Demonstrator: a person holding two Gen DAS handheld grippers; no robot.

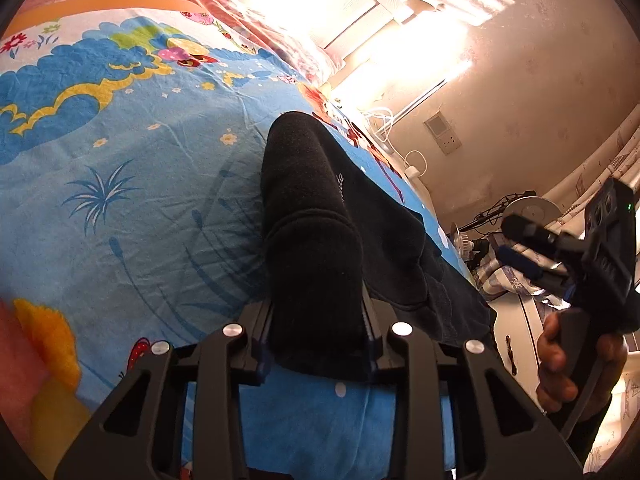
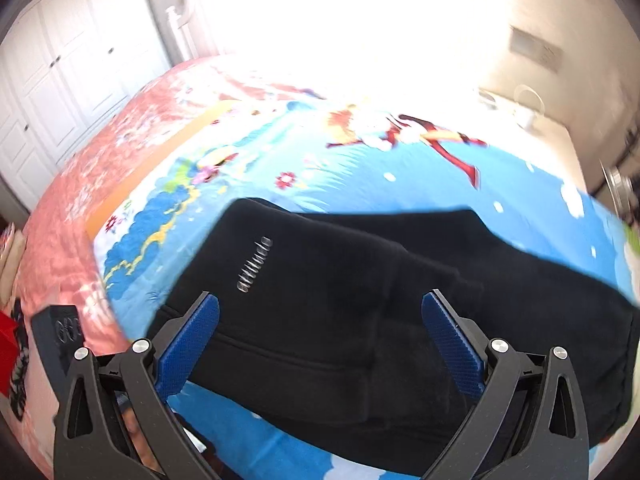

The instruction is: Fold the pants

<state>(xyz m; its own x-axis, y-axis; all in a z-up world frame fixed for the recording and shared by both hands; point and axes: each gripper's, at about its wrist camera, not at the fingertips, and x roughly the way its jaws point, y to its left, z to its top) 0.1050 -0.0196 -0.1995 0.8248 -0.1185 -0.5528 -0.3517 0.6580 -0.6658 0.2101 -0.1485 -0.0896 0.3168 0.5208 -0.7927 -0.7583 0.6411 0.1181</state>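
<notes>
Black pants (image 1: 316, 216) lie on a blue cartoon-print bed sheet (image 1: 120, 184), partly folded. My left gripper (image 1: 318, 320) is shut on the near edge of the pants, fabric bunched between its fingers. In the right wrist view the pants (image 2: 360, 300) show a small white logo and lie folded across the sheet (image 2: 320, 176). My right gripper (image 2: 320, 336) is open above them, its blue pads (image 2: 188, 348) wide apart and empty. The right gripper also shows at the right edge of the left wrist view (image 1: 532, 248), held in a hand off the bed's side.
A pink floral quilt (image 2: 80, 184) covers the far side of the bed. White wardrobe doors (image 2: 60, 92) stand beyond it. A wall socket (image 1: 442, 132), cables and clutter sit beside the bed. Bright window glare fills the top.
</notes>
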